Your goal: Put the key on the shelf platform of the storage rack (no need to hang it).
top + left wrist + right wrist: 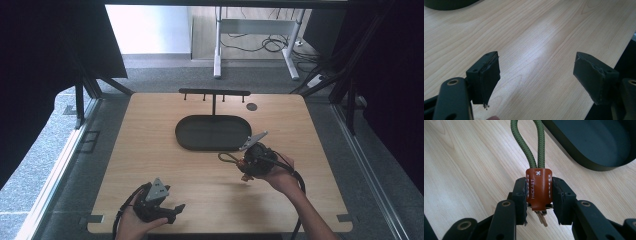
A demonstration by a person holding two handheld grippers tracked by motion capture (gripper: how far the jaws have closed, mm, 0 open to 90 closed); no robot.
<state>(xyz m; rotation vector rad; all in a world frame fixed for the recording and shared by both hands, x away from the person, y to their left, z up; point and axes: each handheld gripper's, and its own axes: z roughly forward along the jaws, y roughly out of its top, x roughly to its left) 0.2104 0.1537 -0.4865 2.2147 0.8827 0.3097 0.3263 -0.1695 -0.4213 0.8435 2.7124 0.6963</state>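
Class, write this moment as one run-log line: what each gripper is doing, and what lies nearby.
right gripper: shut on key fob | left gripper: open, holding nothing, above table | tray: beside fob's cord loop

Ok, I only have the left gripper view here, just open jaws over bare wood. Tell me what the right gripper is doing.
Observer: The right gripper is shut on a brown leather tab of a keychain.
Operator: Describe what hangs off that tab.
Observer: A green cord loop runs out of it, toward the tray.
Operator: Say what that tray looks like.
Observer: The dark oval tray sits mid-table with a T-shaped hook rack rising behind it.
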